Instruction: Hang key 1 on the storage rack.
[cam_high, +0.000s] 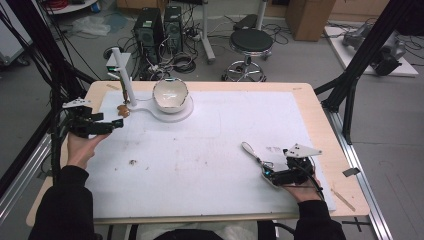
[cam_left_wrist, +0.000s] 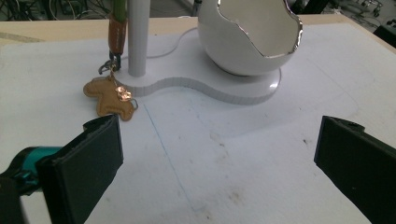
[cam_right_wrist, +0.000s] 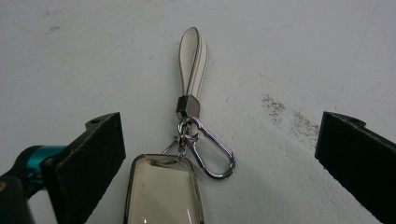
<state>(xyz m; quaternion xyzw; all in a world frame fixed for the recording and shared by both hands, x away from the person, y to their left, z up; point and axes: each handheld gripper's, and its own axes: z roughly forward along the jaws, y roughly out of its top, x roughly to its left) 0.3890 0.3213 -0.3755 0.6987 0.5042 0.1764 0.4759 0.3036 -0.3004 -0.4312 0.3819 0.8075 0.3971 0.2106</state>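
The key fob (cam_right_wrist: 163, 191) lies flat on the white mat (cam_high: 200, 150) at the near right of the table, between the jaws of the right gripper (cam_right_wrist: 219, 154). A silver clip (cam_right_wrist: 208, 149) joins it to a cream strap (cam_right_wrist: 191, 60), which stretches away from the gripper across the mat. The right gripper's jaws stand wide apart, one on each side of the fob, and grip nothing.

The left gripper (cam_high: 107, 125) is held above the far left of the mat. Its jaws are also wide apart and empty. It faces a white stand (cam_left_wrist: 210, 86) that carries an upright post (cam_left_wrist: 137, 37) and an eggshell-shaped bowl (cam_left_wrist: 247, 37). A tan leather charm (cam_left_wrist: 109, 95) on a brown strap (cam_left_wrist: 117, 32) lies at the foot of the post, touching the edge of the stand.

Likely faults from this position:
- The fob case looks smooth and glossy. A grip near its end may let it slip out.
- The clip and strap are loosely linked. They will probably swing on lifting and may catch on a jaw.
- Jaws closed on the clip alone may let the fob twist.
- Near the stand, a dangling strap may strike the bowl or tangle with the charm.
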